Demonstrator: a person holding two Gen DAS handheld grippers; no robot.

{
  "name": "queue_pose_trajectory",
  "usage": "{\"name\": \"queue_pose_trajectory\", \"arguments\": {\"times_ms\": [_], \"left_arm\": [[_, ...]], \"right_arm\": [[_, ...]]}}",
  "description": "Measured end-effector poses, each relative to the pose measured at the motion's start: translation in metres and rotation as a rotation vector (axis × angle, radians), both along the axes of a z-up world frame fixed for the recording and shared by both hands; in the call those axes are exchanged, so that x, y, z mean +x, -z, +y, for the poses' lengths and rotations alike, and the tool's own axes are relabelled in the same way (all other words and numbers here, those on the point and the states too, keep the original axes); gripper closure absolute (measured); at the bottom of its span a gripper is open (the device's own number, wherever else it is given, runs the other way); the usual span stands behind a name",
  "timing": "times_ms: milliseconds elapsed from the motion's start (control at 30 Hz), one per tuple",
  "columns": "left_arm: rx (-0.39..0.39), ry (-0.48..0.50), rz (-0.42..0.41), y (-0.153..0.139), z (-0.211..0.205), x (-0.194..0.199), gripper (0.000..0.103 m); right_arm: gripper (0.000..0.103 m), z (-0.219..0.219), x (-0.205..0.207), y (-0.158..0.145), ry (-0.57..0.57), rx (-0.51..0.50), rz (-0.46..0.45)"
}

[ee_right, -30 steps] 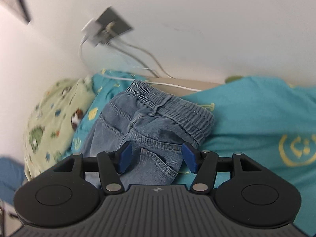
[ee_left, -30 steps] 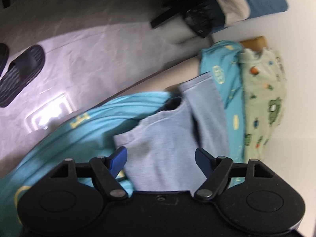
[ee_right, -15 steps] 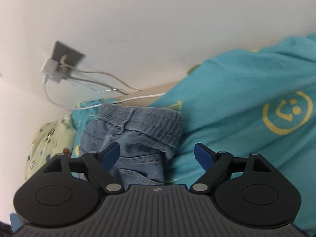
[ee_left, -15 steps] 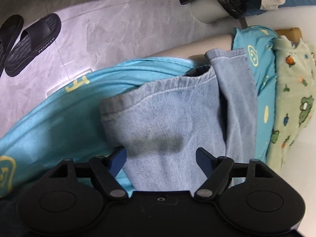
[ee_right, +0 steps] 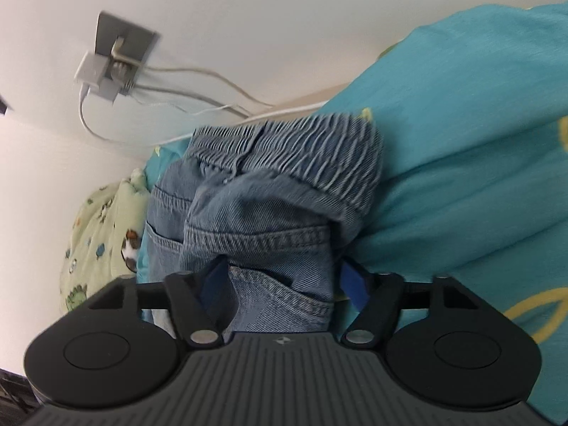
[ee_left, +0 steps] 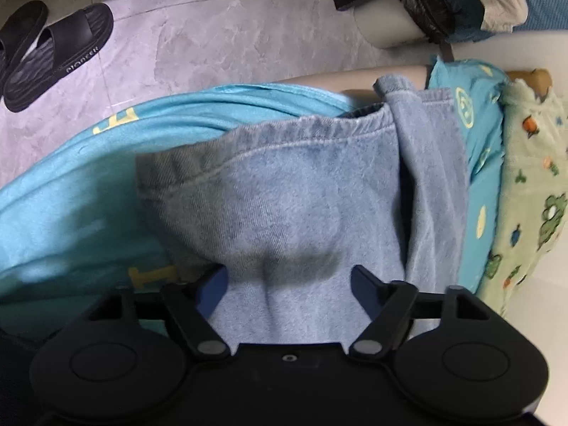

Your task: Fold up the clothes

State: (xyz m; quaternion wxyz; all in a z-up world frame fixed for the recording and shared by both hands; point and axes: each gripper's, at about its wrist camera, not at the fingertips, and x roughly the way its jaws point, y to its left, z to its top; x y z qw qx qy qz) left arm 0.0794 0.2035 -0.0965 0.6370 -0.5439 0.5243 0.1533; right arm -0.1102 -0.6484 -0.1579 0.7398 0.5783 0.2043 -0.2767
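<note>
A pair of light blue denim trousers [ee_left: 284, 206] lies on a teal sheet [ee_left: 71, 213]. In the left wrist view the hem end of a leg spreads ahead of my left gripper [ee_left: 289, 278], whose jaws stand wide apart with denim between them. In the right wrist view the elastic waistband [ee_right: 312, 142] and a back pocket [ee_right: 280, 294] show. My right gripper [ee_right: 280, 278] has its blue pads apart, with the bunched waist part of the trousers between them.
A green cartoon-print cloth [ee_left: 529, 191] lies along the right of the sheet, also in the right wrist view [ee_right: 103, 234]. Black slippers [ee_left: 53, 53] sit on the tiled floor. A wall socket [ee_right: 113, 60] with white cables hangs above the bed edge.
My left gripper moved closer over the trouser leg. My right gripper moved in over the waist, so denim now lies between its jaws; they narrowed a little since half a second ago.
</note>
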Motion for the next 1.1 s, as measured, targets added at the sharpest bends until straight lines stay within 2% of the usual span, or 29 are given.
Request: {"name": "queue_pose_trajectory", "arguments": {"times_ms": [33, 67, 100, 133, 167, 233, 333, 433, 500, 533, 567, 633, 700, 833, 933, 1100], "left_arm": [[-0.001, 0.001, -0.012, -0.001, 0.0, 0.0, 0.05], [-0.005, 0.0, -0.026, -0.002, 0.001, 0.0, 0.062], [-0.011, -0.002, -0.041, -0.004, 0.001, -0.001, 0.068], [-0.012, -0.004, -0.058, -0.006, 0.002, -0.001, 0.078], [-0.01, -0.006, -0.076, -0.009, 0.003, -0.002, 0.089], [-0.012, -0.016, -0.131, -0.016, 0.005, -0.003, 0.101], [0.019, -0.021, -0.221, -0.031, 0.01, -0.007, 0.102], [0.004, -0.006, -0.242, -0.039, 0.019, -0.009, 0.102], [-0.008, 0.002, -0.222, -0.039, 0.03, -0.01, 0.098], [0.005, 0.002, -0.197, -0.039, 0.035, -0.013, 0.09], [0.024, -0.007, -0.162, -0.039, 0.039, -0.017, 0.075], [0.042, -0.042, -0.086, -0.038, 0.046, -0.028, 0.051], [0.052, -0.042, -0.066, -0.036, 0.049, -0.034, 0.04], [0.06, -0.07, 0.005, -0.026, 0.052, -0.031, 0.033], [0.103, -0.093, 0.054, -0.024, 0.049, -0.028, 0.025], [0.123, -0.073, 0.074, -0.011, 0.037, -0.014, 0.025]], "right_arm": [[0.049, 0.002, 0.002, 0.0, 0.004, -0.009, 0.011], [0.071, 0.004, 0.003, -0.001, 0.011, -0.027, 0.02], [0.083, 0.006, 0.004, -0.004, 0.019, -0.048, 0.022], [0.086, 0.008, 0.004, -0.008, 0.025, -0.07, 0.019], [0.096, 0.01, 0.004, -0.013, 0.029, -0.093, 0.009], [0.098, 0.014, 0.003, -0.025, 0.029, -0.127, -0.015], [0.1, 0.017, 0.005, -0.046, 0.003, -0.183, -0.041], [0.1, 0.019, 0.008, -0.065, -0.027, -0.238, -0.053], [0.1, 0.018, 0.01, -0.073, -0.041, -0.263, -0.052], [0.1, 0.019, 0.011, -0.075, -0.048, -0.272, -0.043], [0.1, 0.019, 0.012, -0.075, -0.051, -0.272, -0.036], [0.1, 0.02, 0.011, -0.072, -0.046, -0.258, -0.029], [0.1, 0.021, 0.011, -0.068, -0.036, -0.247, -0.023], [0.1, 0.019, 0.011, -0.063, -0.019, -0.219, -0.011], [0.1, 0.021, 0.011, -0.065, -0.018, -0.224, -0.005], [0.1, 0.024, 0.013, -0.063, 0.002, -0.231, 0.008]]}}
